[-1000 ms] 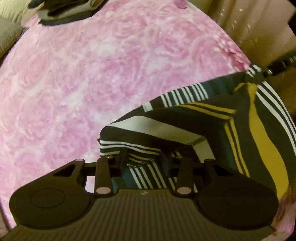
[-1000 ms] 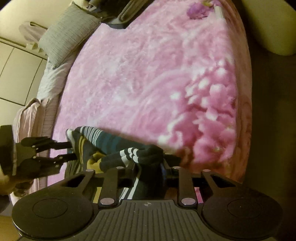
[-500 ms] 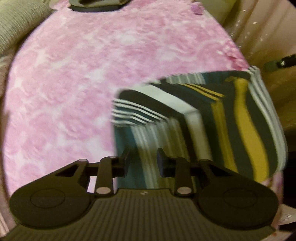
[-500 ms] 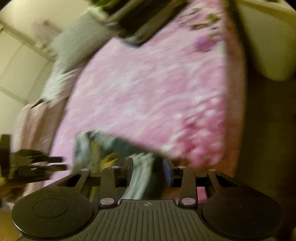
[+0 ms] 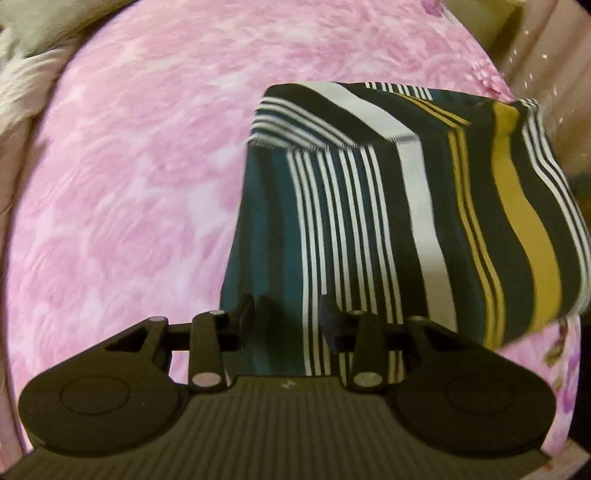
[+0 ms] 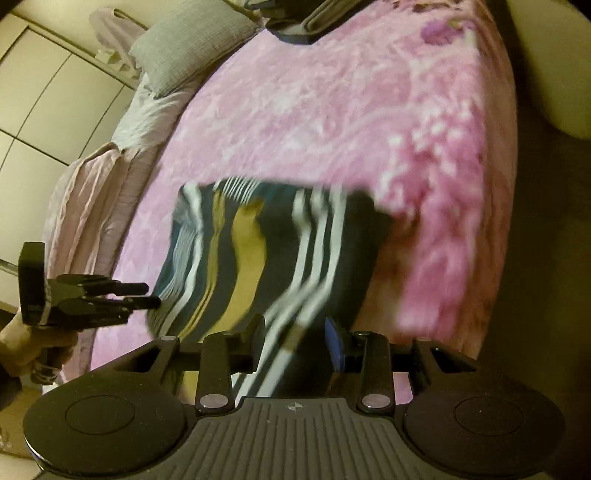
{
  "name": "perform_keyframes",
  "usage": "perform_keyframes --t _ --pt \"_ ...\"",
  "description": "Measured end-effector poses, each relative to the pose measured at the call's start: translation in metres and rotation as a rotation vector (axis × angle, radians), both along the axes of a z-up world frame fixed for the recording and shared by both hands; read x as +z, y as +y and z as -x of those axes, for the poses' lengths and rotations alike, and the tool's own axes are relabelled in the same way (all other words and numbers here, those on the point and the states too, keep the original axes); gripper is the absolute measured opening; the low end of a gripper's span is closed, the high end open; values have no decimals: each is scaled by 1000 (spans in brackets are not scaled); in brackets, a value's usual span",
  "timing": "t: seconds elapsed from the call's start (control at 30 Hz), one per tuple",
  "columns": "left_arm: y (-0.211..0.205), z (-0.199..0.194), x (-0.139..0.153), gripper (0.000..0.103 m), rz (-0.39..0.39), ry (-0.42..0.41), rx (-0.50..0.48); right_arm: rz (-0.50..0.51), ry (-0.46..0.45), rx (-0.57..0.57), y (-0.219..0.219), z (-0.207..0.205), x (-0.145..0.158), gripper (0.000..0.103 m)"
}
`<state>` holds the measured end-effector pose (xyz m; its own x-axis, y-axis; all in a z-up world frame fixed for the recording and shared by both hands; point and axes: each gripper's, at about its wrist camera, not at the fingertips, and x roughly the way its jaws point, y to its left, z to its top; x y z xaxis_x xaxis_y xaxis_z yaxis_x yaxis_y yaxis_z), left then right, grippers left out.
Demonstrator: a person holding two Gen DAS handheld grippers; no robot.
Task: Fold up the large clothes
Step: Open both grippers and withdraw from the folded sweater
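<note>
The large garment has teal, black, white and mustard stripes. In the left wrist view it stretches forward from my left gripper over the pink bed cover, its far edge folded back along a hem. Its near edge passes between the fingers, which are shut on it. In the right wrist view the garment is motion-blurred and runs between the fingers of my right gripper, shut on it too. My left gripper shows there at the left, its tips at the garment's left edge, a hand holding it.
A grey pillow and a dark pile of clothes lie at the bed's far end. A lilac sheet hangs off the left side, with wardrobe doors beyond. The bed's right edge drops to dark floor.
The garment has gone from a bunch stretched between the grippers to a wide panel spread forward over the bed. Both grippers moved with it; their finger spacing looks unchanged.
</note>
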<state>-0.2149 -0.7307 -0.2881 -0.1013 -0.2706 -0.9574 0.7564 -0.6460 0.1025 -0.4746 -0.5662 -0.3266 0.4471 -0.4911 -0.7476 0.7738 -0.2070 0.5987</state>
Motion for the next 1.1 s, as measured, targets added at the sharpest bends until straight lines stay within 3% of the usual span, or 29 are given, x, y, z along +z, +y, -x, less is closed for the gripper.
perform_keyframes --t 0.17,0.33,0.5,0.73,1.1 --pt "68 -31 43 33 32 57 95 -110 44 -23 61 -48 9 34" --pt "133 -61 84 33 38 168 217 -75 54 -97 110 -70 43 46" --pt "172 -74 113 33 61 217 288 -55 81 -149 135 -77 80 56" --pt "200 -81 139 33 92 211 351 -75 238 -46 139 -101 119 62" --pt "214 -73 177 38 167 176 292 -109 362 63 124 -127 145 62"
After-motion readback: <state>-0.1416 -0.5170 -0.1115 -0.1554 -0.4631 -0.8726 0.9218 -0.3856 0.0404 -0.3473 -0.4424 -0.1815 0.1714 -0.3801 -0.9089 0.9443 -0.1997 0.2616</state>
